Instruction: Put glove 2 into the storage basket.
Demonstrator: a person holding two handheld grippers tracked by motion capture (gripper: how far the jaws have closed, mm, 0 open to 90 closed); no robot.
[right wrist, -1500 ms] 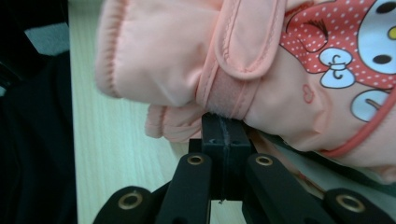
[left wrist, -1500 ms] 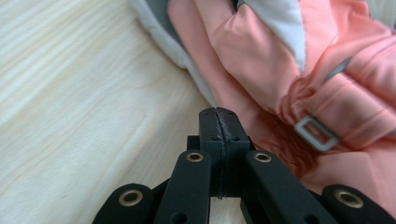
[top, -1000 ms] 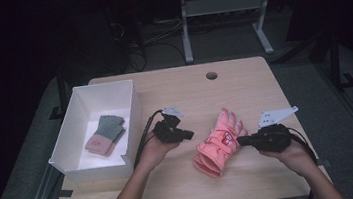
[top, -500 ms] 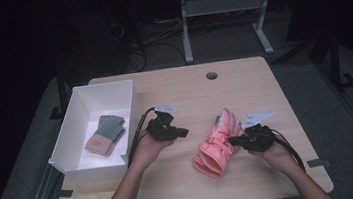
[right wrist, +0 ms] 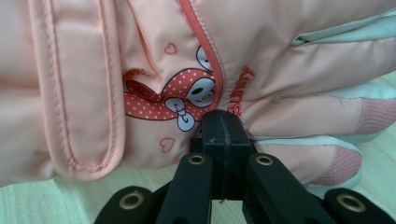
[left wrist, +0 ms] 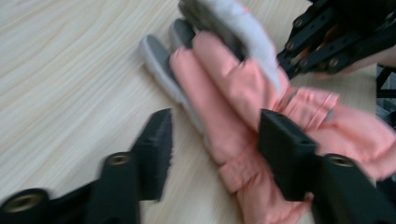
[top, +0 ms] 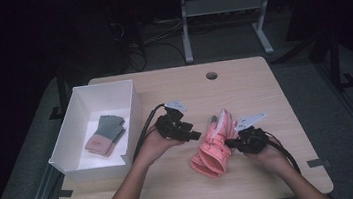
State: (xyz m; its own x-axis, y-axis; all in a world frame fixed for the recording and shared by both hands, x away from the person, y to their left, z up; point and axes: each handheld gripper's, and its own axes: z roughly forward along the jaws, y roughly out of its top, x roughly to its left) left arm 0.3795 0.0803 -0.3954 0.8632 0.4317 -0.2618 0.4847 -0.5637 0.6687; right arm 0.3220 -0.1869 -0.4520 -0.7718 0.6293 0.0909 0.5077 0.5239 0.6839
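I'm mid-pickup: right gripper [right wrist: 223, 135] fingers pinch pink glove [top: 214, 143] at its edge; left gripper [left wrist: 212, 154] fingers spread beside it. Next: lift toward box [top: 68, 137] at 9 o'clock.

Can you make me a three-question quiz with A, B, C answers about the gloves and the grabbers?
1. Where does the small grey and pink glove lie?
A. In the white box
B. On the floor
C. Under the table

2. What colour is the big glove on the table?
A. Blue
B. Pink
C. Yellow

3. How are the left hand-held gripper's jaws?
A. Shut tight
B. Holding a cup
C. Open

Answers: 1 A, it rests inside the box. 2 B, its fabric is pink. 3 C, a wide gap shows between them.
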